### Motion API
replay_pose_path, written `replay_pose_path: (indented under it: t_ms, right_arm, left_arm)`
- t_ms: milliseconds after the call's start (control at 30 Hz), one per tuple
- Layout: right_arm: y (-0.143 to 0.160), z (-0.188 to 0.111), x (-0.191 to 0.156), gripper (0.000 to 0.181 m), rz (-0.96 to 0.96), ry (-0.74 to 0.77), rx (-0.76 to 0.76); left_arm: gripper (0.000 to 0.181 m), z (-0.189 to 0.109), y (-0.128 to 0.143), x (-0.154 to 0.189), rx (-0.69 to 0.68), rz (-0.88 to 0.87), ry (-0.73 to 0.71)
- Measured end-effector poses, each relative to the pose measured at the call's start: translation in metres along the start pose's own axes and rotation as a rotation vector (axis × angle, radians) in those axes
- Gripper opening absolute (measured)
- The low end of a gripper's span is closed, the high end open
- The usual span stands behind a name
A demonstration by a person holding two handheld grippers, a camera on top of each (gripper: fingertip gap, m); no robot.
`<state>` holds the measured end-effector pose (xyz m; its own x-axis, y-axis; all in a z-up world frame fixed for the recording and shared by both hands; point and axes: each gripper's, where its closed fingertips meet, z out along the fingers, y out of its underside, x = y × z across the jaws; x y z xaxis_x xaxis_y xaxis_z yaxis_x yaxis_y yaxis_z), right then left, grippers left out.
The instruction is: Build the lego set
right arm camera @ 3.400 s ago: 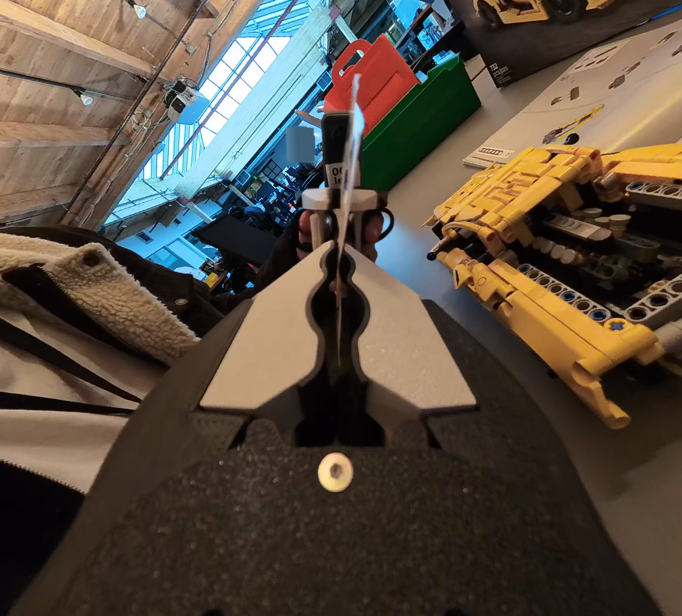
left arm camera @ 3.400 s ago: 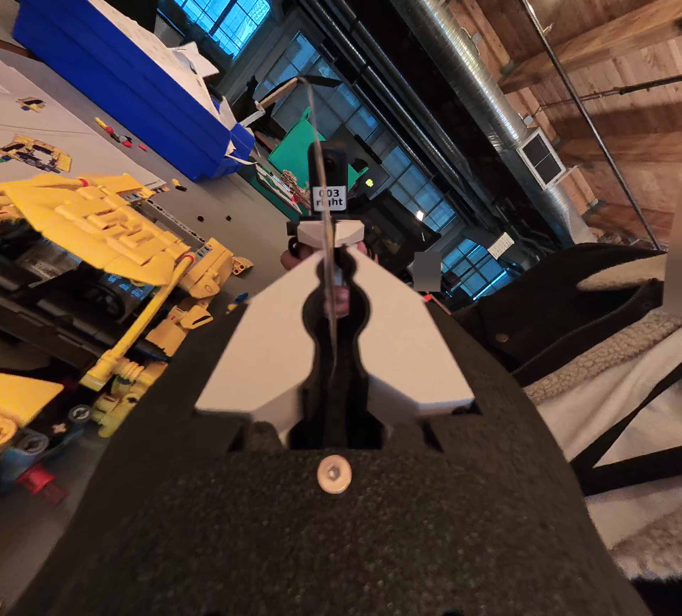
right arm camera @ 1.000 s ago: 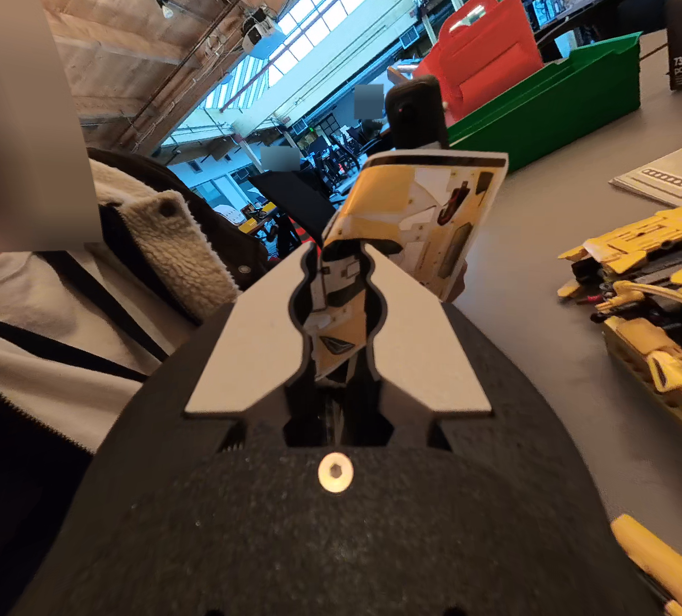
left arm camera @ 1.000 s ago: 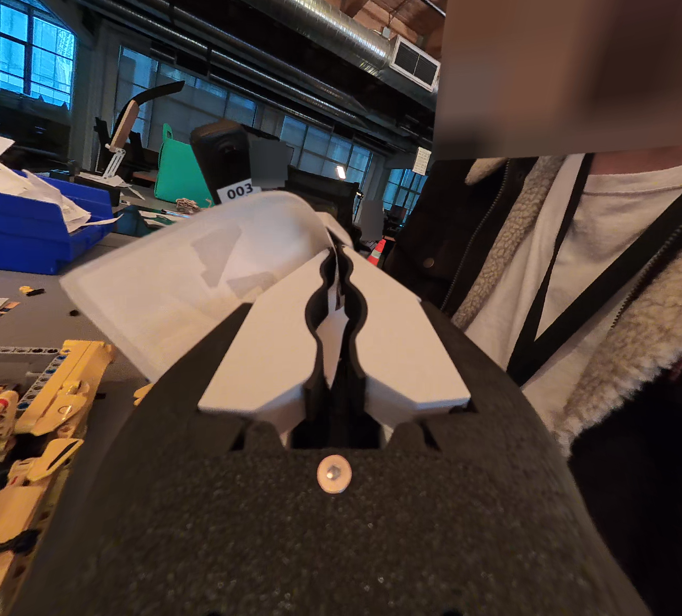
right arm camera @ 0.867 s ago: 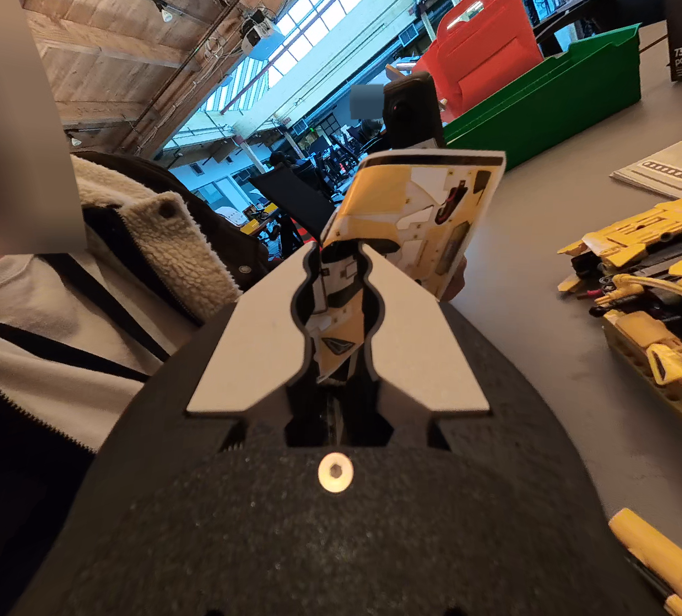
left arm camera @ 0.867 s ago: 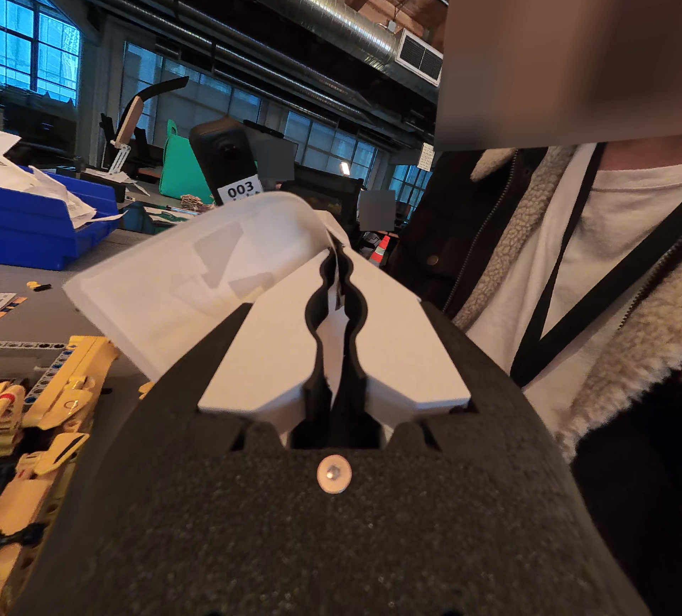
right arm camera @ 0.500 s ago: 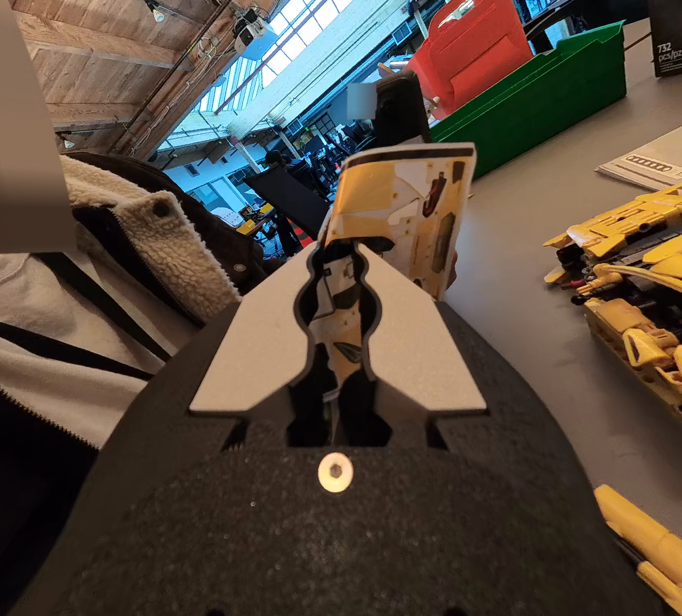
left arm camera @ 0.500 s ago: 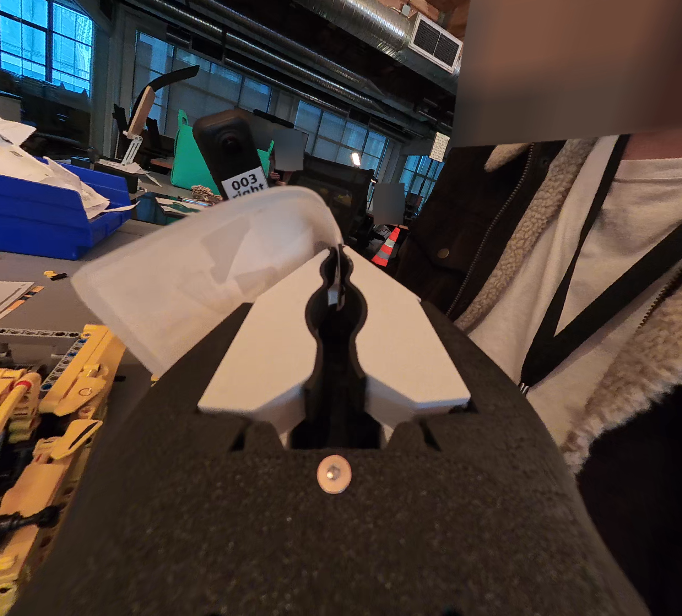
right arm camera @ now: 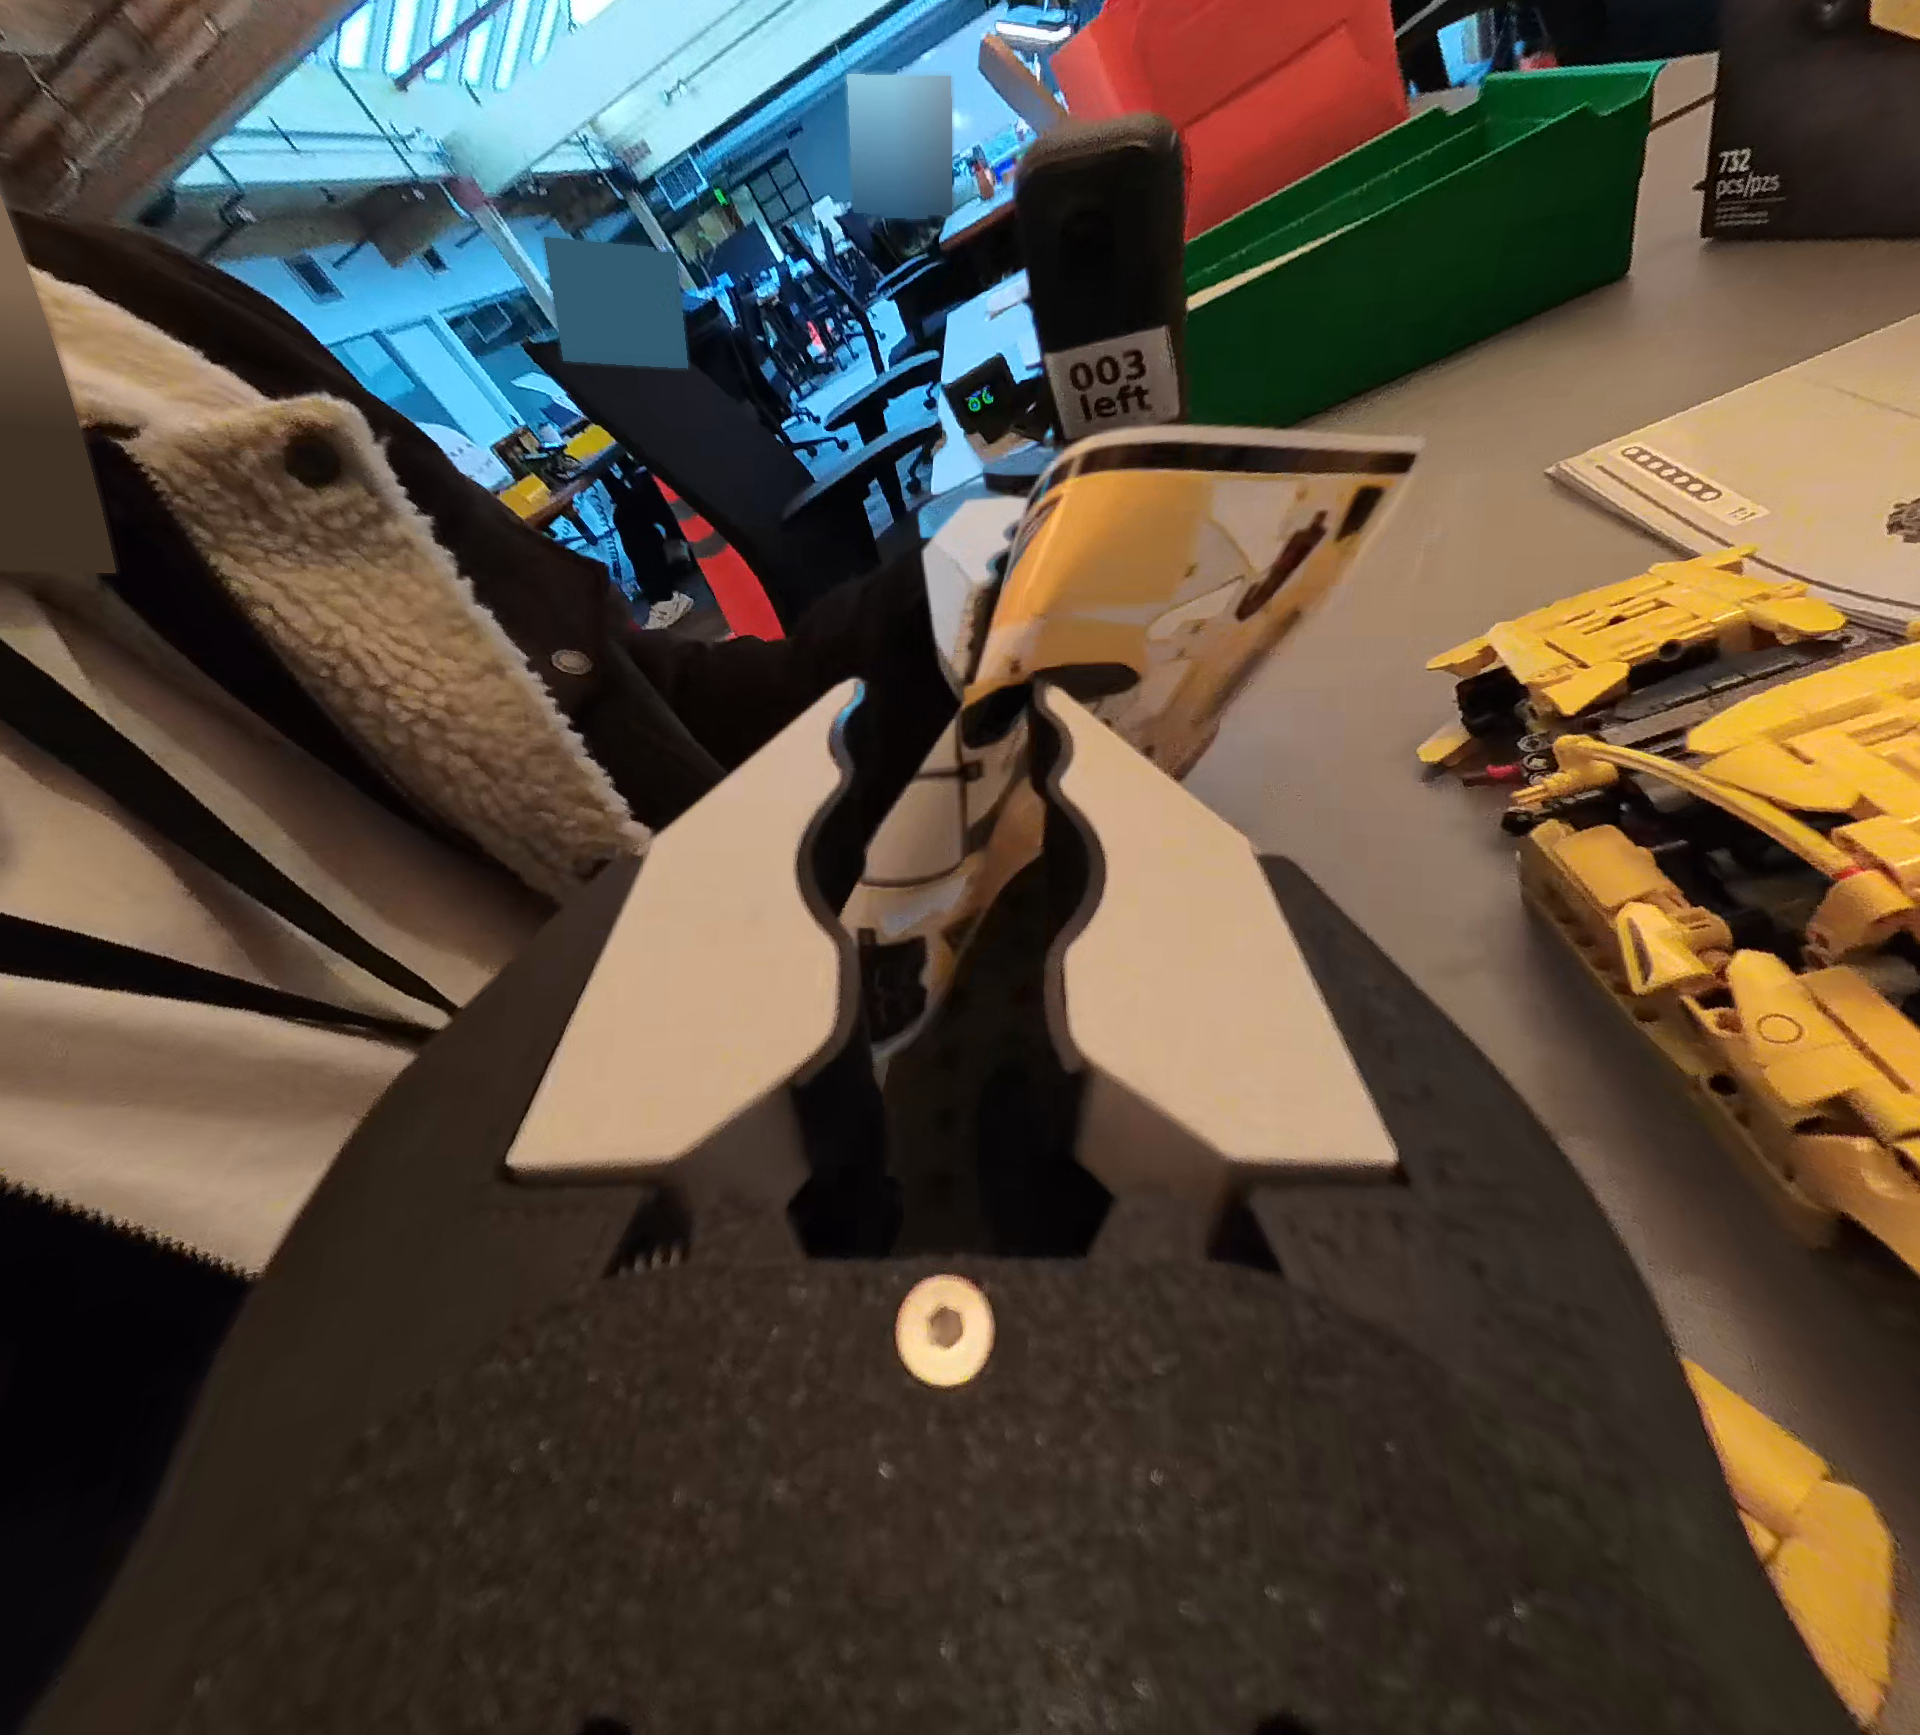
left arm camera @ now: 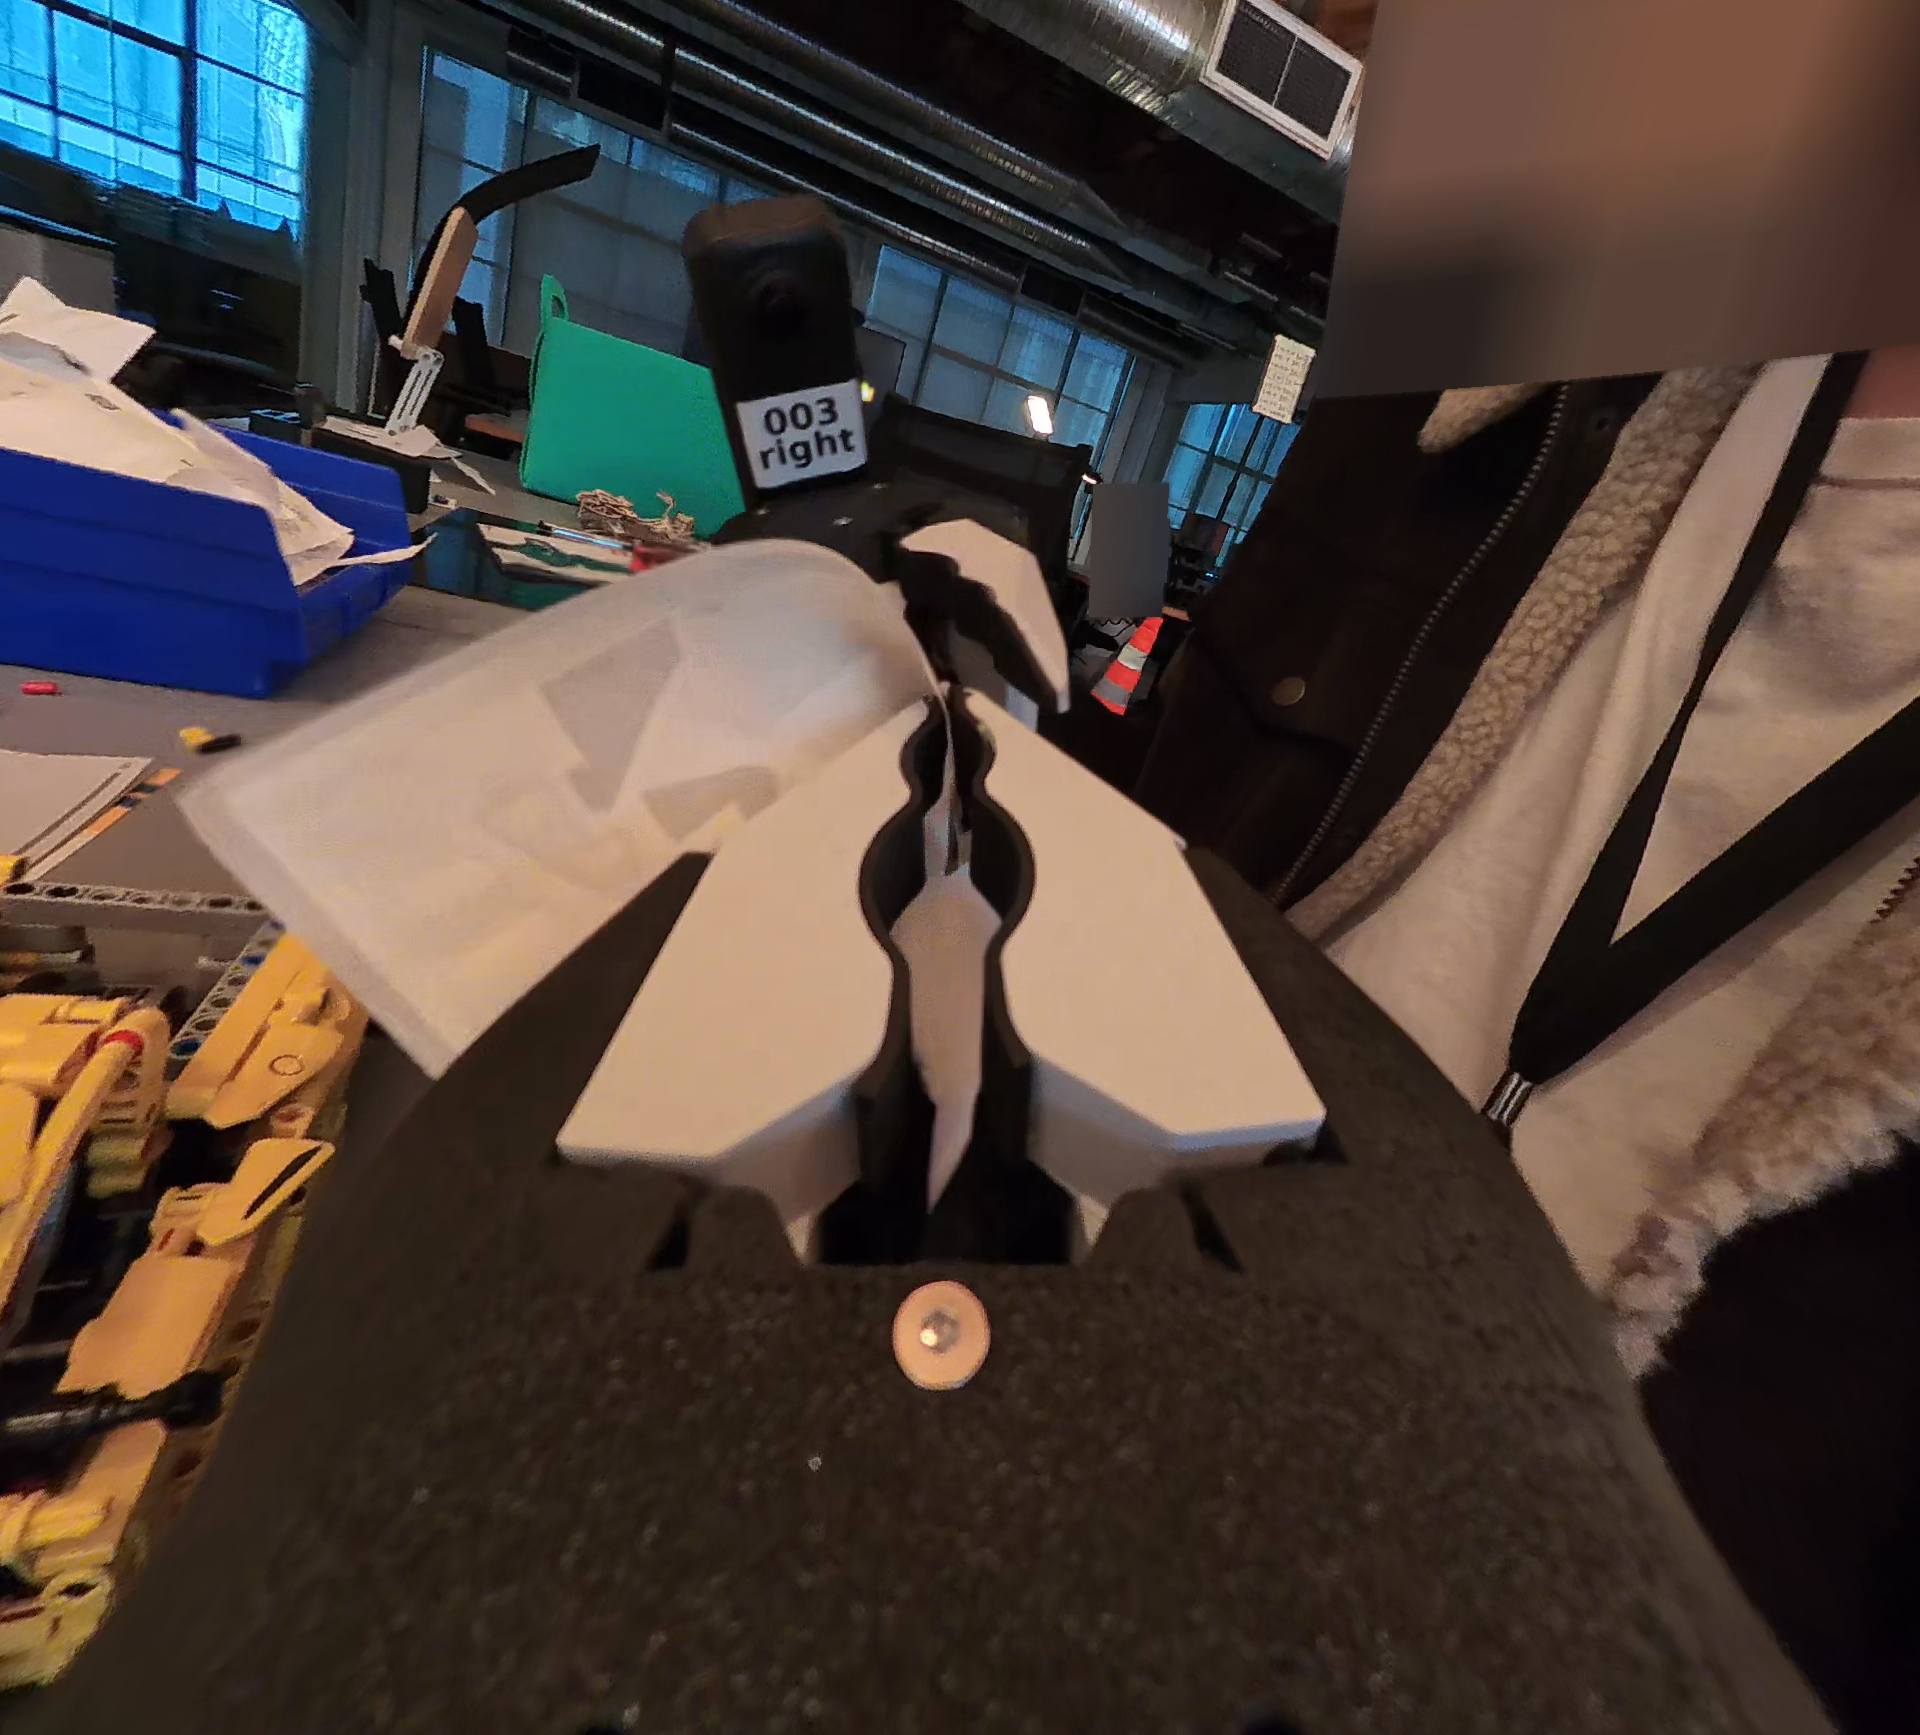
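Sticker sheet (right arm camera: 1174, 584), thin, light and floppy, held in the air above the table (right arm camera: 1371, 812) beside the yellow car model (right arm camera: 1704, 864); left gripper (left arm camera: 948, 729) clamped on one edge, right gripper (right arm camera: 945, 719) released, so best gripped at its margin.

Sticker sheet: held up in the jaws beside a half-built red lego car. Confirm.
Wrong colour: the lego car is yellow, not red, as the right wrist view shows. The sticker sheet is held up in the jaws beside it.

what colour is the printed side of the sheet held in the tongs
Mostly yellow and white with a black strip along the top edge, on the sheet; right wrist view shows it best.
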<state>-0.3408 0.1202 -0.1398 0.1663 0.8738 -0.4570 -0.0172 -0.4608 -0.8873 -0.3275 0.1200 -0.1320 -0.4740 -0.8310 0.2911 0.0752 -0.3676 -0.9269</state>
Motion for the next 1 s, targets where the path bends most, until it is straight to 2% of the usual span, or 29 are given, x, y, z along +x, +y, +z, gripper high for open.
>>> replay_pose_path:
  t_ms: [367,667,1000]
  right_arm:
    - [-0.002,-0.005,0.005,0.014,0.077,-0.064,0.060]
    - [-0.003,-0.011,0.010,0.014,0.138,-0.112,0.114]
    - [-0.001,-0.018,0.022,0.012,0.106,-0.033,0.093]
  left_arm:
    - [0.000,0.002,0.003,0.000,-0.014,0.007,-0.005]
    - [0.000,0.001,0.003,-0.001,-0.019,0.004,-0.010]
    - [0.000,0.000,0.003,-0.003,-0.018,-0.001,-0.022]
